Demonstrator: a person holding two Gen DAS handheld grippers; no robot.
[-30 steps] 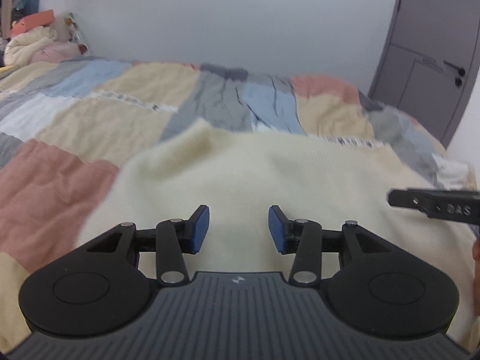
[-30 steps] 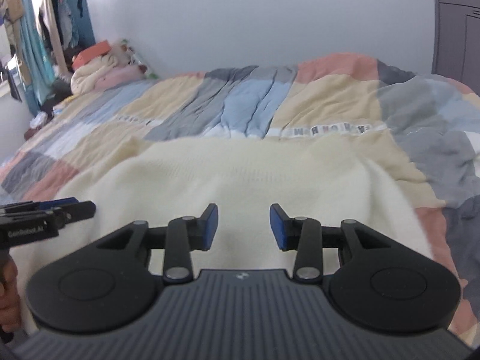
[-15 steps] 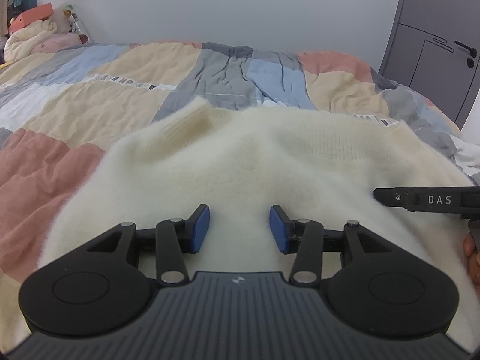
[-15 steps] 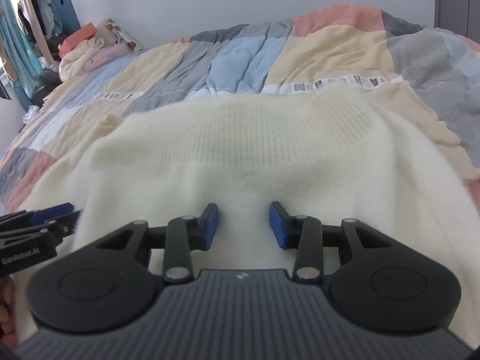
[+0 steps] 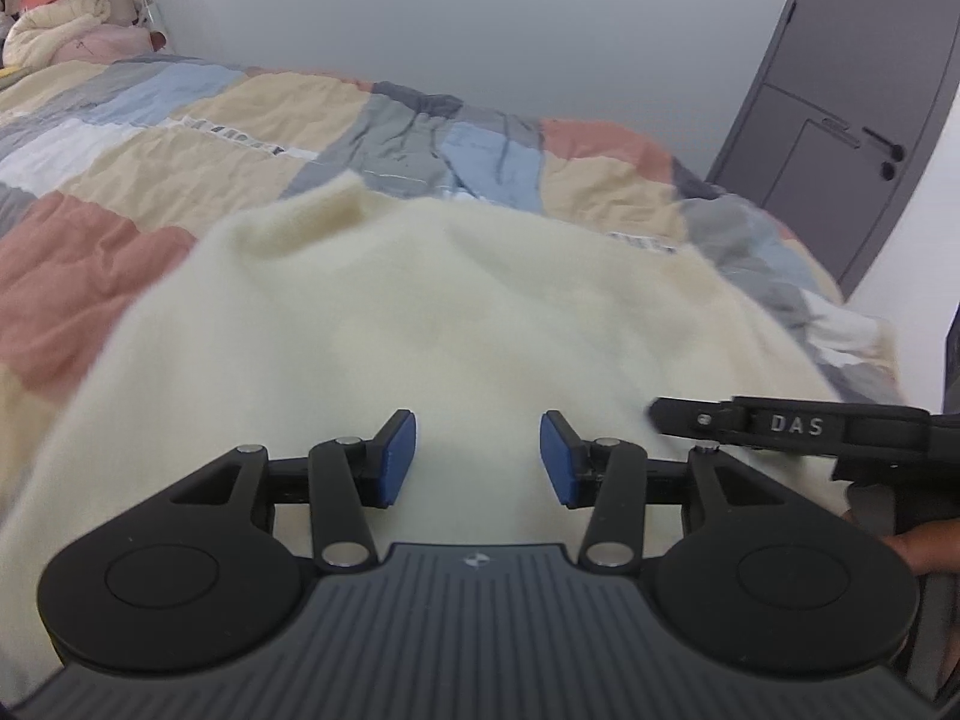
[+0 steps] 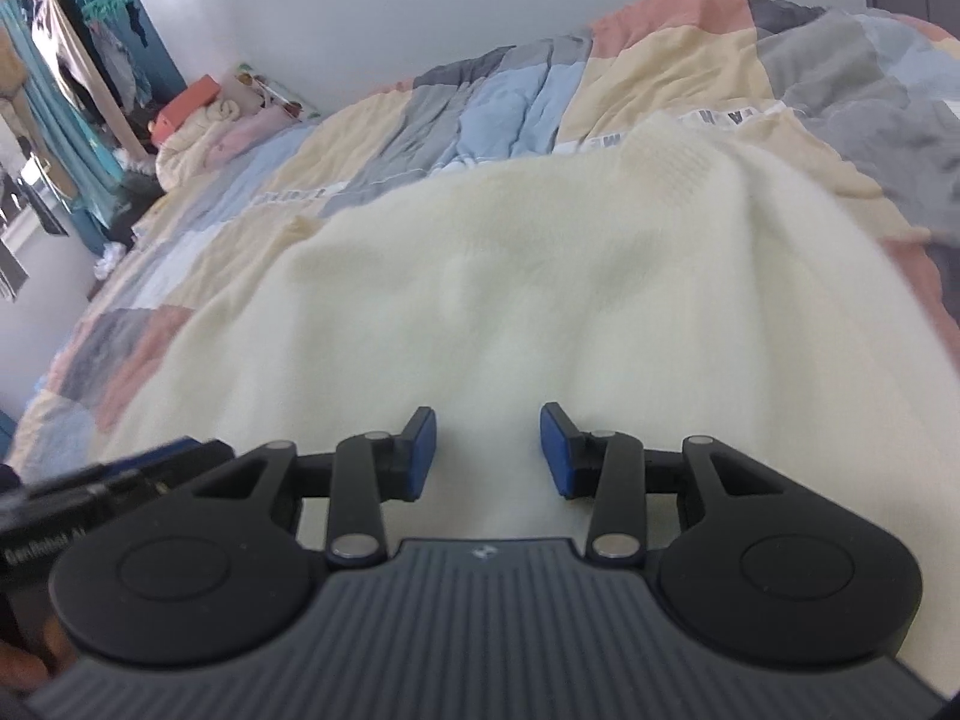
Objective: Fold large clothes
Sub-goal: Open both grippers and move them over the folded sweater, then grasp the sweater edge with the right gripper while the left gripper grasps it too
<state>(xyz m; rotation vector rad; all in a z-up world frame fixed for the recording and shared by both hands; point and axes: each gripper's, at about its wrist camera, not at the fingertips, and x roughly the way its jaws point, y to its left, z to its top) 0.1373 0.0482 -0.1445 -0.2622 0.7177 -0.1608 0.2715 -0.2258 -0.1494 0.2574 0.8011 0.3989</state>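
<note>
Lying spread on patchwork quilt (image 5: pixel 150 162), cream sweater (image 5: pixel 456 312), left gripper (image 5: pixel 477 459) and right gripper (image 6: pixel 487 453) held above, jaws apart, nothing gripped.

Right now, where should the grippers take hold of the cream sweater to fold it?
Probably by the ribbed far edge of the cream sweater, one corner per gripper, coming in from the near side over the body. It lies spread on the patchwork quilt, and the far corners stand slightly raised. Both the left gripper and right gripper are open.
</note>
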